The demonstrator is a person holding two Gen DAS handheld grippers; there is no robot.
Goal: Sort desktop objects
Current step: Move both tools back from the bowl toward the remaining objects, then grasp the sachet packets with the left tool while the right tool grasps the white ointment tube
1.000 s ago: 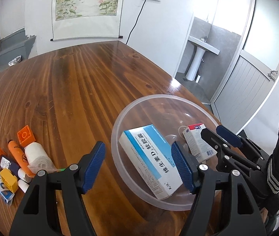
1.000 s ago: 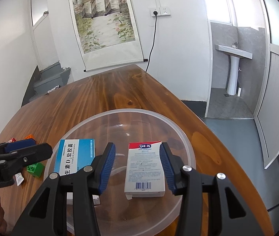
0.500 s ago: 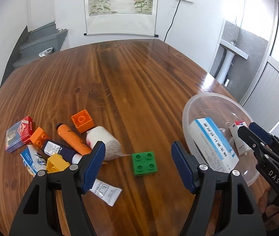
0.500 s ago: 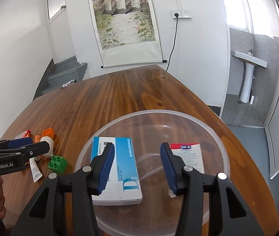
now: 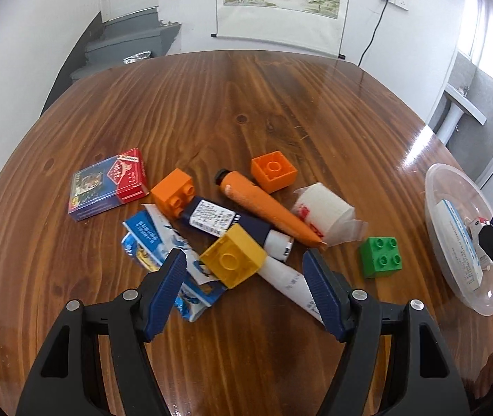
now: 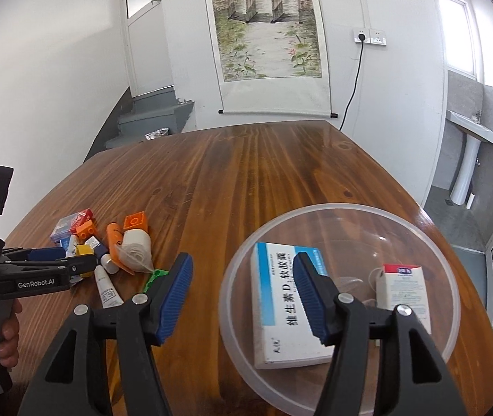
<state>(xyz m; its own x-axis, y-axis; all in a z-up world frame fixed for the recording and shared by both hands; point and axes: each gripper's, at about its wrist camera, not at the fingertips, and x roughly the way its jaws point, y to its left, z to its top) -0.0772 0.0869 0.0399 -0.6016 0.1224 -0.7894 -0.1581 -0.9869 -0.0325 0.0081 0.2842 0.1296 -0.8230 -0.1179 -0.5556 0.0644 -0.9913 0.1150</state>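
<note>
Left tool (image 5: 244, 270) over blocky plastic clutter (image 5: 232, 256)

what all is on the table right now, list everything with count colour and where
table: 1, brown wood, under everything
bowl: 1, clear plastic, right side
medicine boxes: 2, blue-white and red-white, in bowl
bricks: 4, two orange, one yellow, one green, left pile
card box: 1, red-blue, pile's left edge
tubes: 3, orange, dark blue, white, pile
gauze roll: 1, white, beside orange tube
sachet: 1, blue-white, under yellow brick
left gripper: open, over pile
right gripper: open, at bowl's rim
</note>
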